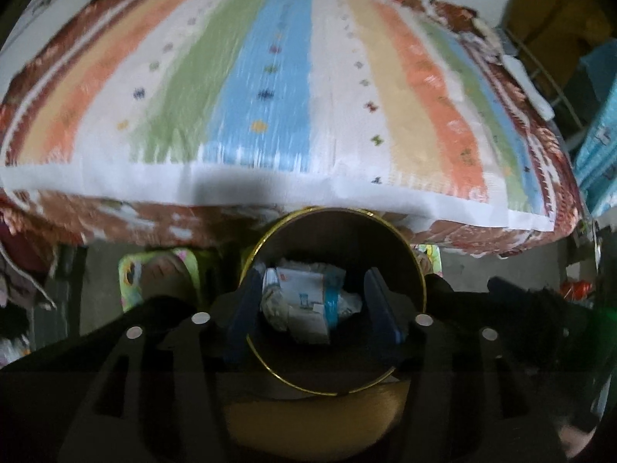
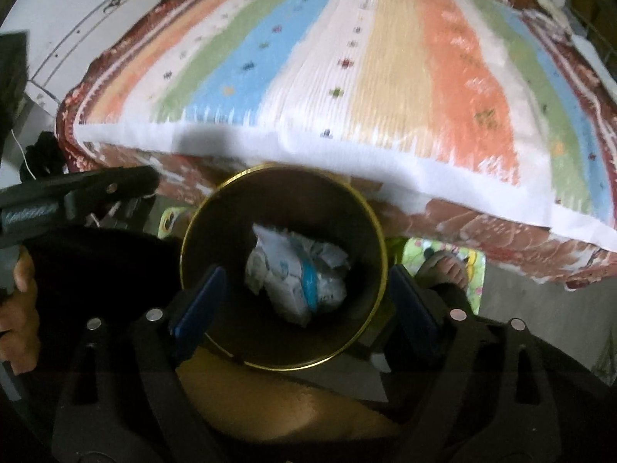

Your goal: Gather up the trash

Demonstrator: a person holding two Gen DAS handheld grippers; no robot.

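A dark round bin with a gold rim (image 1: 418,270) stands on the floor by the bed; it also shows in the right wrist view (image 2: 380,231). Crumpled white and blue paper trash (image 1: 304,301) lies inside it, also seen in the right wrist view (image 2: 297,277). My left gripper (image 1: 314,308) hovers open over the bin mouth, nothing between its blue pads. My right gripper (image 2: 304,308) is open above the bin too, holding nothing. The left gripper's body (image 2: 77,189) shows at the left of the right wrist view.
A bed with a striped multicolour blanket (image 1: 270,77) fills the upper half of both views (image 2: 347,58). A bare foot on a green patterned mat (image 2: 443,266) is right of the bin. Grey floor (image 2: 540,308) lies to the right. A turquoise cloth (image 1: 601,135) is at far right.
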